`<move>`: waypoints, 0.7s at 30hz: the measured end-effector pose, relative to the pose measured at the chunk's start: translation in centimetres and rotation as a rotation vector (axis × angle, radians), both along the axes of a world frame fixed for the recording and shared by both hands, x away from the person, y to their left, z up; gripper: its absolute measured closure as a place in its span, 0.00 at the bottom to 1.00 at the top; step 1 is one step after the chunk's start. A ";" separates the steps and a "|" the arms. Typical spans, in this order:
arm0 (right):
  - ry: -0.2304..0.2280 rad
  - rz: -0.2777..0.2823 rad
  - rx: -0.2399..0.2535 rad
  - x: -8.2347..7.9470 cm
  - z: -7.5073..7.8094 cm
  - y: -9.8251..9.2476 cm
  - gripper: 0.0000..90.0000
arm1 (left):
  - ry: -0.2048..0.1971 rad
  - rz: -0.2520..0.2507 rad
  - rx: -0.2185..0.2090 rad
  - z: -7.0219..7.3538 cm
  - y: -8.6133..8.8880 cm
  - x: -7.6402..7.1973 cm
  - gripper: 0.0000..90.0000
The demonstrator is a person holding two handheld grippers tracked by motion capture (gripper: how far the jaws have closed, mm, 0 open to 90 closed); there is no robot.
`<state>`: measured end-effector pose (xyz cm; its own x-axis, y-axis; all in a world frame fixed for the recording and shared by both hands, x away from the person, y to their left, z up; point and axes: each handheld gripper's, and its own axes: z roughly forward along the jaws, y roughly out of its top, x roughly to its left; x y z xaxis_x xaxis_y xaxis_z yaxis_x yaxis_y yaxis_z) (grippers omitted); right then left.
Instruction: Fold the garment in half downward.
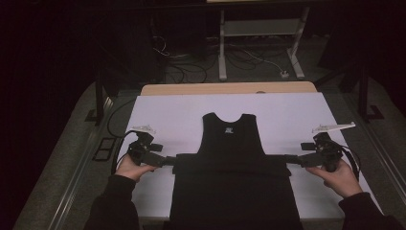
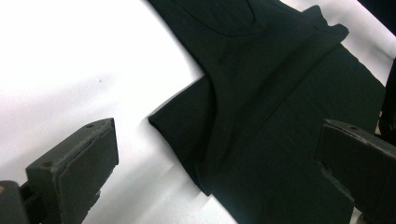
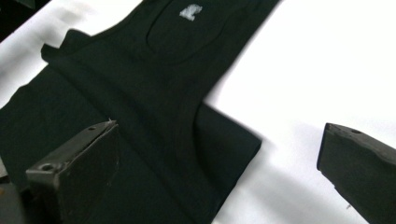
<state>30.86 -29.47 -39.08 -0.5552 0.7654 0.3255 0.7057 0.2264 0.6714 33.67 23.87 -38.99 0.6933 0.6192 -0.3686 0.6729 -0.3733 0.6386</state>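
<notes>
Garment: one black sleeveless knit vest [image 1: 231, 163] with a small white neck label, lying flat at the near middle of the table, neckline toward the far side; a folded band crosses it from left to right.
Grippers: two. The left gripper [image 1: 168, 161] points at the left end of that fold, jaws spread wide, nothing pinched. The right gripper [image 1: 293, 161] points at the right end, jaws likewise spread, cloth released.
Hands: two, in dark sleeves, one on each gripper, at the near left and near right.
Surface: one white sheet [image 1: 167, 112] covering the table; a strip of pale wooden tabletop [image 1: 201, 88] shows at the far edge.
Room: dim; one white metal frame [image 1: 261, 28] and loose cables on the floor beyond.
</notes>
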 end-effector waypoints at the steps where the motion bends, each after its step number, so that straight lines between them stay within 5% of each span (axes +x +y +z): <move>1: -0.007 -0.003 0.006 0.1 0.2 -0.1 0.00 | -0.005 -0.001 0.002 0.1 0.0 0.1 0.00; 21: -0.049 -0.015 -0.018 2.4 1.9 -0.3 0.00 | -0.035 0.014 0.058 1.3 -0.3 2.1 0.00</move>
<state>33.26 -29.80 -37.15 -0.5584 0.7795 0.2838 0.6753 0.2285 0.7013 35.79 23.54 -37.70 0.6966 0.6483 -0.3074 0.6557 -0.4013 0.6395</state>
